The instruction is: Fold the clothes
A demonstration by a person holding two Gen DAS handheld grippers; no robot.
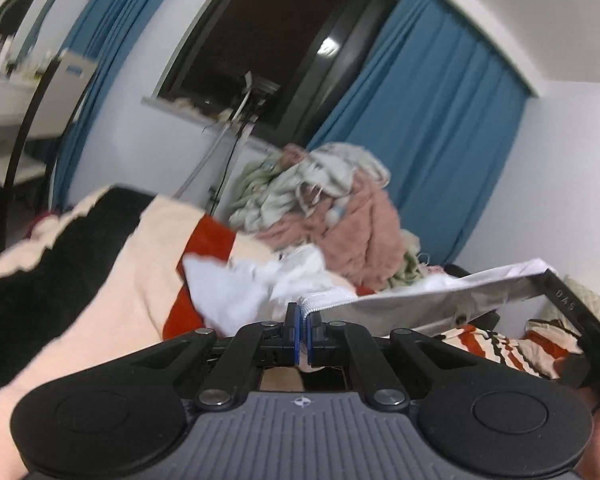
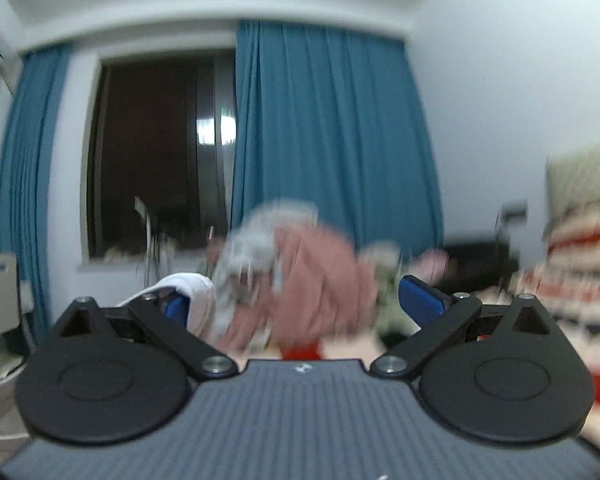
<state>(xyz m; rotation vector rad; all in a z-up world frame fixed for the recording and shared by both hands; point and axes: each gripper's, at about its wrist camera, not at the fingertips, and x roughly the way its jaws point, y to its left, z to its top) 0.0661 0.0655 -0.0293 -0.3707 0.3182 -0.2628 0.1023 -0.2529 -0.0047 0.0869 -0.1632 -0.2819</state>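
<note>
Item, left tool [image 1: 303, 330]: jaws closed on the ribbed hem of a white garment [image 1: 420, 298]; the cloth runs taut from the pads off to the right, where its far corner meets a black bar, apparently part of the other tool, at the frame edge; we cannot tell whether anything grips it there.

Item, right tool [image 2: 300, 304]: jaws wide apart, nothing between the blue pads [image 2: 420, 306]; white cloth [image 2: 196, 300] lies just beside the left pad, touching or not we cannot tell; this view is blurred.

Item, pile [image 1: 320, 208]: pink, green and white clothes heaped on the bed [image 1: 120, 280], beyond the held garment; unfolded.

Step in hand, as we judge it: one garment is lifted clear of the bed and spread by its hem; folding proper not yet begun.

Next move, in our view: the right tool must take the free corner of the hem, level with the left, so the garment hangs flat before it is laid down and folded.
</note>
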